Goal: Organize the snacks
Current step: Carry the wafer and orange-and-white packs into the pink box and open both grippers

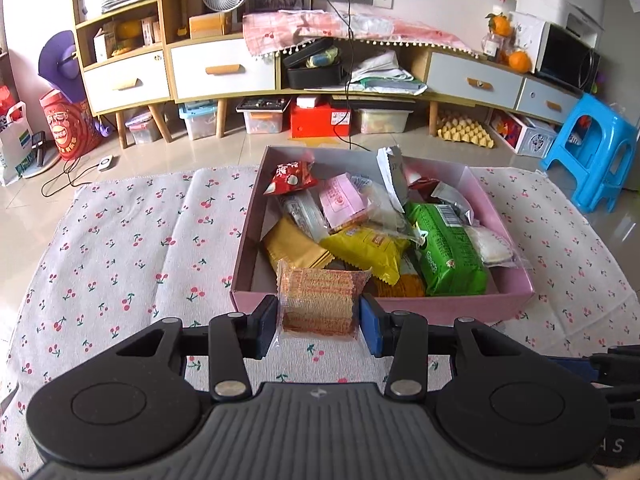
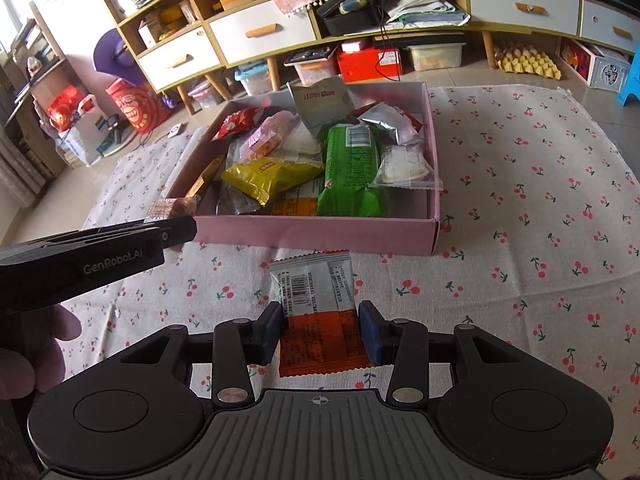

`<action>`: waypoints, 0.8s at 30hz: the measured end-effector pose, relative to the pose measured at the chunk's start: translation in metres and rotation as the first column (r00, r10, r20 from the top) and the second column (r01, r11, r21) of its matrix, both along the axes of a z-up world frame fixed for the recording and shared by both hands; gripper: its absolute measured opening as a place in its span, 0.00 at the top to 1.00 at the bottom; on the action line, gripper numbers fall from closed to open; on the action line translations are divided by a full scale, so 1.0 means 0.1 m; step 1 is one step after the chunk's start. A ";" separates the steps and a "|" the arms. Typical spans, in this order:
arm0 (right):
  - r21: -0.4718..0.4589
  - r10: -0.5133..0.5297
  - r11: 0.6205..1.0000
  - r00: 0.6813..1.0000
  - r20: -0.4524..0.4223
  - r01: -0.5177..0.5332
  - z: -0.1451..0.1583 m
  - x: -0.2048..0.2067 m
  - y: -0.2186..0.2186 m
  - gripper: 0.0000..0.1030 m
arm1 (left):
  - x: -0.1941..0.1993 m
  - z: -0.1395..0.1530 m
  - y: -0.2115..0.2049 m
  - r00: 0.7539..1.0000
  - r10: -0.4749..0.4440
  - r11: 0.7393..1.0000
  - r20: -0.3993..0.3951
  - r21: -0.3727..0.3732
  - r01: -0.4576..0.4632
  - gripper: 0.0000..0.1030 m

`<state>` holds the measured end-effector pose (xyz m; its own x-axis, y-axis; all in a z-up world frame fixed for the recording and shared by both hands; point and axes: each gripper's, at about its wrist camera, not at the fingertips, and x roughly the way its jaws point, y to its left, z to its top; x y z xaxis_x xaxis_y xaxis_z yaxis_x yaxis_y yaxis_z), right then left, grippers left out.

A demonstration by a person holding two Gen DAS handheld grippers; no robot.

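A pink cardboard box [image 1: 440, 305] [image 2: 320, 232] filled with several snack packets lies on a cherry-print cloth. My left gripper [image 1: 318, 316] is shut on a clear-wrapped orange noodle-snack packet [image 1: 318, 300], held just before the box's near wall. From the right wrist view, the same packet [image 2: 172, 207] pokes out of the left gripper [image 2: 176, 228] at the box's near left corner. My right gripper [image 2: 320, 334] is shut on a white and orange packet with a barcode [image 2: 316, 304], above the cloth in front of the box. A green packet [image 1: 448, 252] [image 2: 352, 172] and a yellow packet [image 1: 368, 248] [image 2: 268, 174] lie inside the box.
The cherry-print cloth [image 1: 120, 248] [image 2: 520, 220] covers the tiled floor. A wooden cabinet with white drawers [image 1: 224, 68] stands behind, with storage bins under it. A blue plastic stool [image 1: 592, 152] stands at the right. A hand [image 2: 28, 352] shows at the left edge.
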<state>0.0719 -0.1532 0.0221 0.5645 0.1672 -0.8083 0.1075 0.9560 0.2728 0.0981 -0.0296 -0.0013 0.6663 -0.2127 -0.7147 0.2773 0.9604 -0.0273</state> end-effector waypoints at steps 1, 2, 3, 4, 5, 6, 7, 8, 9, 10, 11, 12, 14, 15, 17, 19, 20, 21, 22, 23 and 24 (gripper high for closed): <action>0.003 -0.003 1.000 1.000 0.003 0.003 0.01 0.01 -0.02 0.61 | 0.03 0.01 -0.01 1.000 0.000 1.000 0.011 -0.003 0.000 0.61; 0.007 -0.005 1.000 1.000 0.005 0.005 0.01 0.02 -0.03 0.61 | 0.06 0.01 -0.02 1.000 0.001 1.000 0.019 -0.006 -0.001 0.61; 0.011 -0.008 1.000 1.000 0.005 0.008 0.01 0.03 -0.05 0.61 | 0.09 0.01 -0.02 1.000 0.005 1.000 0.027 -0.011 -0.004 0.61; 0.015 -0.010 1.000 1.000 0.007 0.010 0.01 0.04 -0.06 0.61 | 0.12 0.01 -0.02 0.999 0.010 1.000 0.034 -0.021 -0.010 0.61; 0.019 -0.012 1.000 1.000 0.009 0.011 0.02 0.05 -0.07 0.61 | 0.15 0.01 -0.02 0.999 0.017 0.999 0.038 -0.033 -0.016 0.61; 0.026 -0.016 1.000 1.000 0.011 0.016 0.02 0.06 -0.09 0.61 | 0.18 0.01 -0.01 0.999 0.026 0.999 0.041 -0.043 -0.025 0.61; 0.032 -0.022 0.999 1.000 0.011 0.021 0.02 0.07 -0.11 0.61 | 0.22 0.01 0.00 0.998 0.039 0.998 0.041 -0.058 -0.036 0.61; 0.039 -0.027 0.999 1.000 0.011 0.027 0.02 0.09 -0.12 0.61 | 0.25 0.01 0.00 0.998 0.046 0.997 0.042 -0.071 -0.043 0.61; 0.046 -0.032 0.998 0.999 0.009 0.032 0.02 0.10 -0.13 0.61 | 0.27 0.00 0.01 0.997 0.054 0.995 0.047 -0.084 -0.050 0.61; 0.052 -0.037 0.998 0.999 0.008 0.036 0.02 0.11 -0.14 0.61 | 0.29 0.00 0.01 0.997 0.060 0.994 0.053 -0.090 -0.055 0.61; 0.056 -0.040 0.998 0.999 0.007 0.039 0.02 0.13 -0.14 0.61 | 0.30 0.00 0.01 0.996 0.064 0.994 0.059 -0.094 -0.058 0.61; 0.059 -0.042 0.997 0.999 0.007 0.041 0.02 0.14 -0.13 0.61 | 0.33 -0.01 0.01 0.995 0.067 0.993 0.067 -0.098 -0.060 0.61; 0.067 -0.044 0.997 0.999 0.006 0.043 0.02 0.15 -0.12 0.61 | 0.37 -0.02 0.02 0.994 0.067 0.992 0.082 -0.108 -0.058 0.59; 0.070 -0.045 0.997 0.999 0.007 0.045 0.02 0.16 -0.12 0.61 | 0.38 -0.04 0.03 0.994 0.069 0.992 0.086 -0.114 -0.059 0.56; 0.074 -0.050 0.996 0.999 0.009 0.049 0.02 0.16 -0.11 0.61 | 0.40 -0.05 0.06 0.993 0.085 0.989 0.083 -0.131 -0.073 0.49; 0.080 -0.056 0.995 0.998 0.005 0.055 0.02 0.16 -0.13 0.61 | 0.40 -0.05 0.09 0.993 0.101 0.985 0.061 -0.149 -0.091 0.39; 0.085 -0.060 0.995 0.998 0.005 0.059 0.03 0.16 -0.14 0.61 | 0.39 -0.04 0.11 0.993 0.105 0.983 0.051 -0.159 -0.095 0.38; 0.088 -0.063 0.994 0.998 0.005 0.062 0.05 0.16 -0.16 0.61 | 0.39 -0.03 0.14 0.993 0.109 0.980 0.042 -0.172 -0.100 0.35; 0.086 -0.067 0.994 0.998 0.009 0.066 0.07 0.18 -0.18 0.61 | 0.39 -0.02 0.16 0.992 0.117 0.978 0.037 -0.180 -0.109 0.30; 0.081 -0.073 0.994 0.997 0.017 0.071 0.10 0.19 -0.20 0.61 | 0.38 -0.01 0.18 0.991 0.129 0.976 0.030 -0.184 -0.121 0.27; 0.075 -0.083 0.994 0.996 0.030 0.081 0.14 0.23 -0.24 0.61 | 0.38 0.00 0.20 0.990 0.142 0.972 0.020 -0.190 -0.136 0.24</action>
